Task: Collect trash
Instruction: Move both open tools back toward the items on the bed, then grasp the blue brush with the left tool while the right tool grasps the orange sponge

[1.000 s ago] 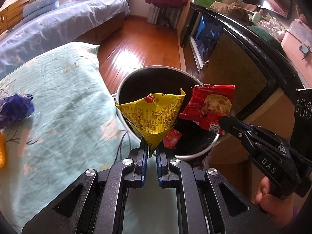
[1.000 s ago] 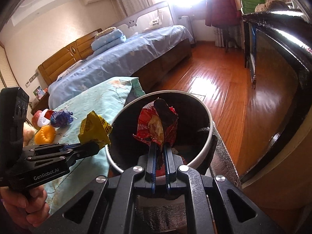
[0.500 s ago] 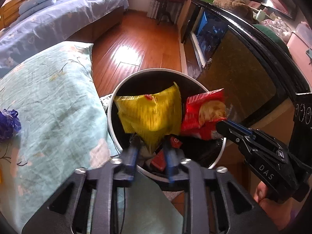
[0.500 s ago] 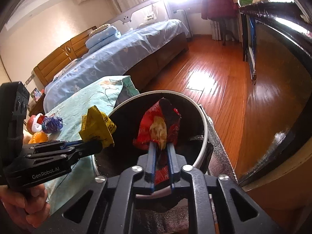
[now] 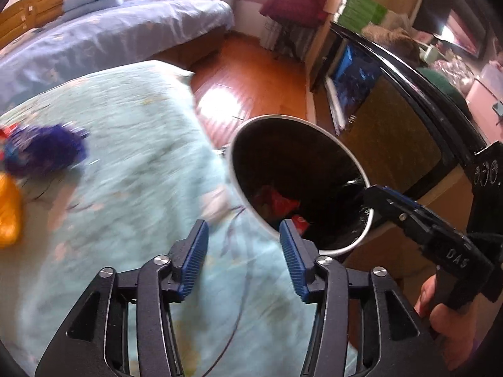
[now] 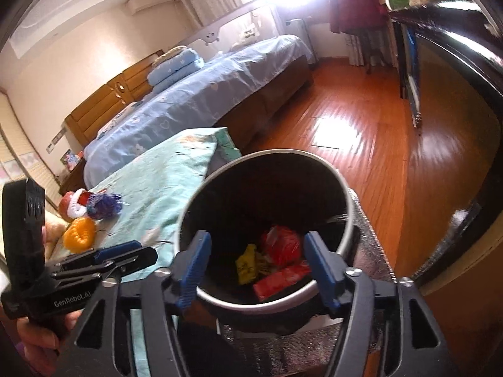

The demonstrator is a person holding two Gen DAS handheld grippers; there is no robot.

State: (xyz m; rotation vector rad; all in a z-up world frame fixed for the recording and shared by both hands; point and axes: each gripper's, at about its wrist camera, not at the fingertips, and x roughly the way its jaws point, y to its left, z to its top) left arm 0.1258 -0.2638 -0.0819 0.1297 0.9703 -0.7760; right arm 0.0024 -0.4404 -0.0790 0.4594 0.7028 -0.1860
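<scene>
A round bin with a pale rim and a black inside stands beside the teal bedspread. At its bottom lie a yellow wrapper, a red wrapper and a flat red packet. My right gripper hangs over the bin, its jaws opening with nothing between them. My left gripper is over the bin's near-left rim and the bedspread, its jaws also opening and empty. Each gripper shows in the other's view: the right gripper, the left gripper.
On the bedspread to the left lie a purple crumpled wrapper, an orange piece and a red and white item. A blue bed stands behind. A dark cabinet flanks the bin on the right, with wooden floor beyond.
Both grippers have opened and let go: the yellow and the red wrapper have dropped into the bin. My left gripper has swung left, toward the bedspread.
</scene>
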